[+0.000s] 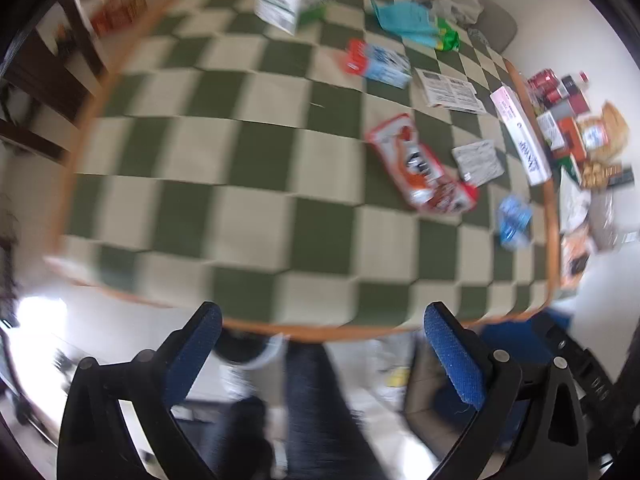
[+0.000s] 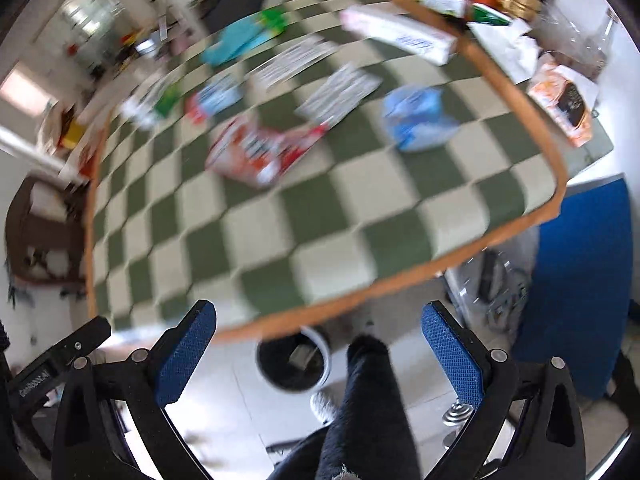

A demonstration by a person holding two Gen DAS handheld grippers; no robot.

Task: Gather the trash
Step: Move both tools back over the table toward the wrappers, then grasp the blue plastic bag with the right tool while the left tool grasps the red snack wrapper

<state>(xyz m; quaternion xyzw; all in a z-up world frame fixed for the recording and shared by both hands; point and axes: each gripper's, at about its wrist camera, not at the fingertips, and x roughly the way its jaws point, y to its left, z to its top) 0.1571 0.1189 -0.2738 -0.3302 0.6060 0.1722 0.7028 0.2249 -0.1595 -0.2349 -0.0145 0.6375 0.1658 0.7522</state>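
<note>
Green-and-cream checks cover the table, edged in an orange wooden rim, as a person holds two grippers above its near edge. Both views are blurred.

Seen from the left wrist, the left gripper hangs with its blue-padded fingers spread wide and nothing between them. Trash lies scattered over the far right half of the table: a red-and-white snack wrapper near the middle, a grey printed packet just beside it, a crumpled blue-and-white bag close to the right rim, a long white box along that rim, a red-and-blue carton farther back, a teal-and-green bag and a white box at the far end. Packaged goods crowd the surface beyond the right rim.

From the right wrist, the right gripper is likewise wide open and empty, its fingers over the floor just short of the table's edge. The snack wrapper and the blue-and-white bag lie well apart from it. Below the table stands a round white-rimmed bin with a dark inside, beside the person's dark trouser leg and a blue chair.
</note>
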